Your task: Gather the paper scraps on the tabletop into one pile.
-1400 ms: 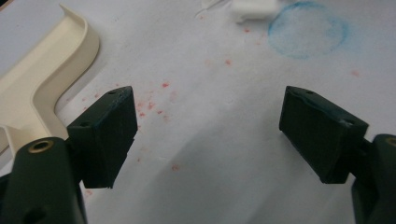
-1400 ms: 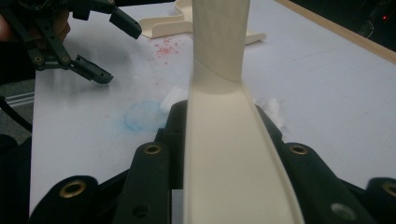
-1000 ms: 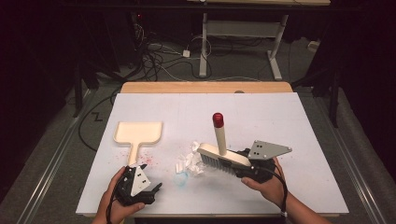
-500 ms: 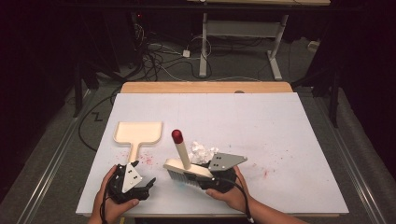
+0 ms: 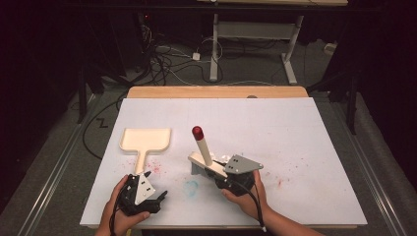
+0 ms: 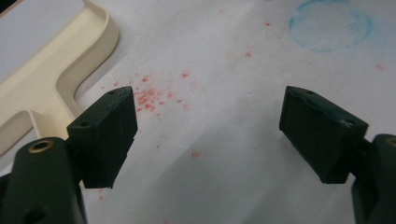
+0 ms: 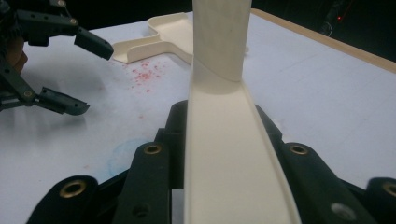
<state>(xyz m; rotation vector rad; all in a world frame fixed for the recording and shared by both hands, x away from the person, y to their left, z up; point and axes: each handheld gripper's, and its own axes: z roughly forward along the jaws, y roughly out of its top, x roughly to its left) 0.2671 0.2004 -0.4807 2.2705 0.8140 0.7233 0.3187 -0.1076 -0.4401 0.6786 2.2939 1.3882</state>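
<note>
On the near edge of the white table sheet (image 5: 305, 128) the left gripper (image 6: 208, 130) rests with jaws apart and empty, just short of the cream plastic dustpan (image 5: 146, 140). Beside it the right gripper (image 5: 221, 173) is clamped on the cream hand brush with its red-tipped handle (image 5: 202, 147), whose head sits on the sheet. Red specks (image 6: 152, 93) and a faint blue ring (image 6: 330, 24) mark the surface. Beyond run a wooden table edge (image 5: 216, 92), tangled floor cables (image 5: 167, 59) and white desk legs (image 5: 290, 54) in a dark room.

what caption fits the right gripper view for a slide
Right gripper shut on cream brush, dustpan beyond
</note>
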